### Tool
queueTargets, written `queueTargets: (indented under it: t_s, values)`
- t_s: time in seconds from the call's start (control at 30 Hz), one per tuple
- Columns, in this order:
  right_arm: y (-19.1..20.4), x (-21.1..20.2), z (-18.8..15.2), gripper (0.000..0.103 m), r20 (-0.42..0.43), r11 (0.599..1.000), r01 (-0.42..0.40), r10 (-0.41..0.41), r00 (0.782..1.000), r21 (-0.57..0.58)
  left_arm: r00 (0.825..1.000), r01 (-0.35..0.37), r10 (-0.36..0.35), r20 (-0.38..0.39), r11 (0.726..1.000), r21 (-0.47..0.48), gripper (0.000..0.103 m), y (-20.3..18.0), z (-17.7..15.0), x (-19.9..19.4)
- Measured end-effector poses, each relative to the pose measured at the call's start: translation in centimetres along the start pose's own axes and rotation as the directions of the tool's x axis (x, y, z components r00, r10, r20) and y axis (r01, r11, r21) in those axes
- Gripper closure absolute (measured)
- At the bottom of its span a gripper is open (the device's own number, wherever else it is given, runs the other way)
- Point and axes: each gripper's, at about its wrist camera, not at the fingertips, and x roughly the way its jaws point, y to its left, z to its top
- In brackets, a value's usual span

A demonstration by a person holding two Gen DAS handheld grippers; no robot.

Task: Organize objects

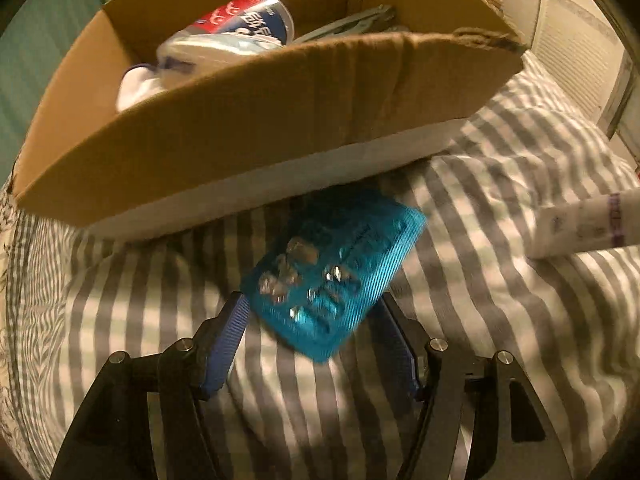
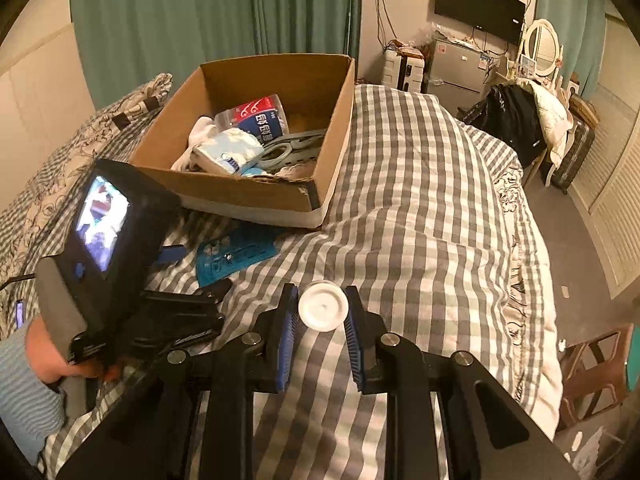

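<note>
A teal blister pack [image 1: 334, 272] lies on the checked bedspread just in front of the cardboard box [image 1: 280, 128]. My left gripper [image 1: 316, 320] is open, its blue pads on either side of the pack's near end. In the right wrist view the pack [image 2: 236, 254] lies between the box [image 2: 248, 196] and the left gripper [image 2: 196, 270]. My right gripper [image 2: 322, 310] is shut on a white tube, its round cap [image 2: 323, 306] facing the camera; the tube's body shows in the left wrist view [image 1: 584, 226].
The box holds a red and blue packet [image 2: 260, 116], a white pouch [image 2: 228, 150], a sock and a grey hanger [image 2: 288, 148]. A patterned pillow [image 2: 100, 128] lies left of the box. The bed's right edge [image 2: 536, 280] drops to the floor beside a wooden stool [image 2: 600, 364].
</note>
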Motion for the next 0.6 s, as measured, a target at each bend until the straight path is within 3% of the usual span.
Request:
queueTargets:
  t_s: [0.13,0.17,0.2,0.33,0.37,0.43,0.6]
  values:
    - [-0.7,0.4,0.1,0.08,0.016,1.0,-0.026,0.026,1.0,0.009,1.0,0.001,-0.001,0.003,1.0,-0.012,0.035,0.1,0.4,1.0]
    - [-0.9,0.4,0.2,0.08,0.022,0.999,-0.032,0.032,0.999,0.011,1.0,0.011,-0.011,0.001,1.0,-0.017,0.041,0.2,0.4,1.1]
    - [-0.9,0.4,0.2,0.08,0.027,0.999,-0.037,0.037,0.999,0.014,0.999,0.033,-0.033,0.003,0.999,-0.019,0.057,0.3,0.4,1.0]
    - [-0.9,0.2,0.3,0.08,0.04,0.999,-0.043,0.042,0.998,0.015,1.0,0.016,-0.016,0.023,1.0,0.014,0.067,-0.2,0.1,0.2]
    - [-0.8,0.2,0.3,0.08,0.041,0.999,-0.041,0.041,0.998,0.013,0.999,0.011,-0.012,0.032,1.0,0.021,0.077,-0.3,0.0,-0.2]
    - [-0.7,-0.1,0.2,0.08,0.045,0.999,-0.038,0.037,0.998,0.011,0.999,0.0,-0.001,0.045,1.0,0.029,0.081,-0.3,-0.2,-1.1]
    - [-0.5,-2.0,0.2,0.081,0.069,1.0,-0.024,0.023,0.997,0.007,0.996,0.062,-0.061,0.063,0.998,-0.015,0.093,0.9,-1.3,-4.5]
